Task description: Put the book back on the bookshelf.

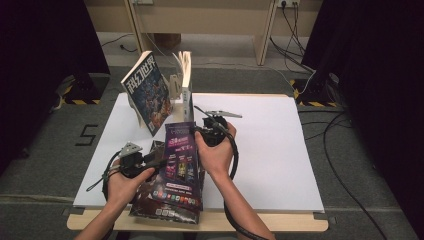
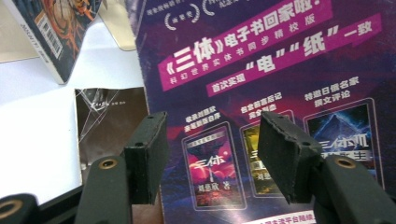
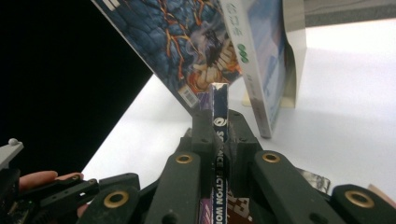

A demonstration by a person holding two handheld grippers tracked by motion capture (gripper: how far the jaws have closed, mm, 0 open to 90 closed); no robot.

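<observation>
Purple and busy with print, the back cover of a science-fiction magazine (image 1: 180,160) faces up toward the person, lifted off the white table (image 1: 270,150) near its front edge. The right gripper (image 1: 202,131) has its jaws clamped on the magazine's spine; in the right gripper view the spine (image 3: 219,135) runs straight up between the two black jaws, pinched tight. The left gripper (image 1: 159,161) sits at the magazine's left edge with its jaws apart, the cover (image 2: 261,93) lying behind them, and I cannot see either pad pressing on it. Underneath lies another dark magazine (image 1: 165,205), overhanging the table's front edge. Farther back, a blue-covered magazine (image 1: 147,90) leans against a bookend (image 1: 175,86), and a thin white-spined book (image 1: 186,82) stands upright just beside it.
</observation>
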